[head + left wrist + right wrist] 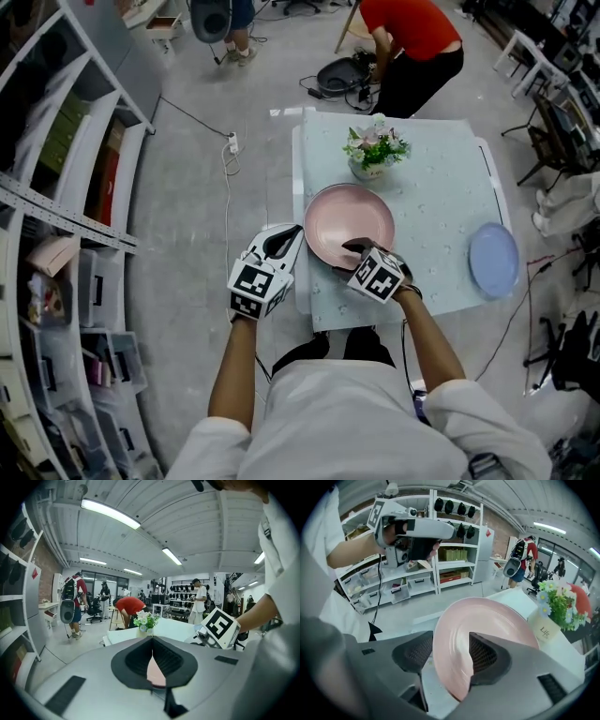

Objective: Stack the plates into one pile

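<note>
A pink plate (349, 223) lies on the pale table (441, 178), near its front left corner. My right gripper (354, 249) reaches over the plate's near rim. In the right gripper view the pink plate (497, 620) has its rim between the right gripper's (450, 648) spread pads, which stand apart from it. A blue plate (494, 261) sits alone at the table's right edge. My left gripper (292, 232) hovers just off the table's left edge, level with the pink plate. In its own view the left gripper (152, 641) is shut and holds nothing.
A small vase of flowers (373, 150) stands just behind the pink plate. A person in a red top (412, 37) bends over at the table's far side. Shelving (66, 187) lines the left; a cable (225, 187) runs along the floor beside the table.
</note>
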